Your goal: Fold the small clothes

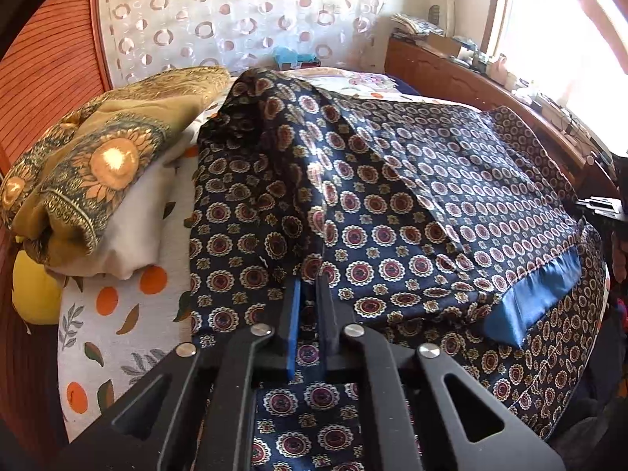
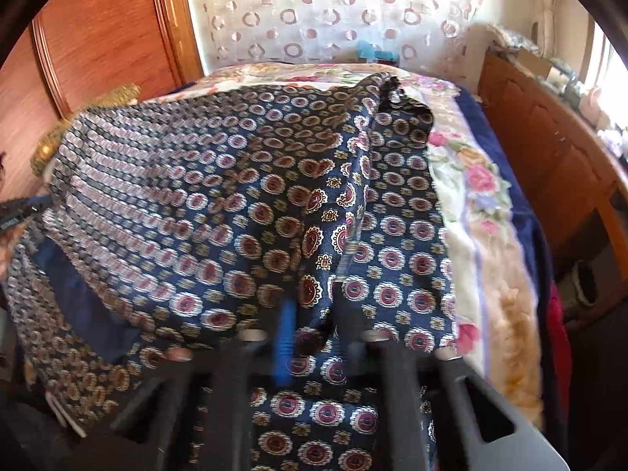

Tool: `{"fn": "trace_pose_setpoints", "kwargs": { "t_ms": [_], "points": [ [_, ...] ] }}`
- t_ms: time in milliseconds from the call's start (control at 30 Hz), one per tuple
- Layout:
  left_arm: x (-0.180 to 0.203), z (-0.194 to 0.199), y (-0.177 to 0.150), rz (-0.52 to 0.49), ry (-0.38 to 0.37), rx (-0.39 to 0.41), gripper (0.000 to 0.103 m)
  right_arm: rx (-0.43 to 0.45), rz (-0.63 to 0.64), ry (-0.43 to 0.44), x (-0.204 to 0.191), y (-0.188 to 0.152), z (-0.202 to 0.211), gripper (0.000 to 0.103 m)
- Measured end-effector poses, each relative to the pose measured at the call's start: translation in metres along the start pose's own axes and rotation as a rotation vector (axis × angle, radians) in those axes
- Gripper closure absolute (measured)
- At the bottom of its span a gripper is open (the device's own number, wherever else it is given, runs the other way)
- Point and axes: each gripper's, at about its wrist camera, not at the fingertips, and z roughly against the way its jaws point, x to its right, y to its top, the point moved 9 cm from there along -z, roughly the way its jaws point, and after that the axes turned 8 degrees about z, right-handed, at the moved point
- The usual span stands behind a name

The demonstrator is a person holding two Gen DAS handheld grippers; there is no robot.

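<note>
**Patterned garment, lifted at both near corners, on bed**

Left wrist view: left tool (image 1: 308, 290), nearly closed, pinches navy medallion garment (image 1: 412, 196), raising a ridge for folding. Sunflower cloth (image 1: 98, 157) far left.

Right wrist view: right tool (image 2: 314, 310), blurred, clamps the garment's near edge above the bed (image 2: 482, 235).

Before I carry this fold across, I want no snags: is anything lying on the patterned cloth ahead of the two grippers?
Nothing visible lies on it. The left gripper and right gripper each pinch a raised ridge of the navy medallion cloth. The sunflower fabric pile sits beside it, off its left edge.
</note>
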Motion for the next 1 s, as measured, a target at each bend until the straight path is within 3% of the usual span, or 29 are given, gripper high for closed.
{"fn": "trace_pose_setpoints", "kwargs": {
  "t_ms": [300, 500, 733, 867, 1000],
  "points": [
    [0.024, 0.064, 0.006, -0.017, -0.065, 0.112, 0.1, 0.11, 0.022, 0.006, -0.005, 0.007, 0.046, 0.098],
    [0.031, 0.095, -0.011, -0.019, -0.107, 0.143, 0.1, 0.162, 0.041, 0.006, -0.007, 0.008, 0.085, 0.099],
    [0.023, 0.096, -0.04, 0.015, -0.113, 0.115, 0.1, 0.14, 0.072, 0.017, -0.013, -0.023, 0.106, 0.099],
    [0.012, 0.072, -0.057, 0.061, -0.102, 0.053, 0.1, 0.077, 0.052, 0.02, -0.008, -0.043, 0.085, 0.099],
    [0.011, 0.066, -0.064, 0.068, -0.078, 0.045, 0.099, 0.058, 0.023, 0.023, -0.007, -0.047, 0.067, 0.099]
  ]
}}
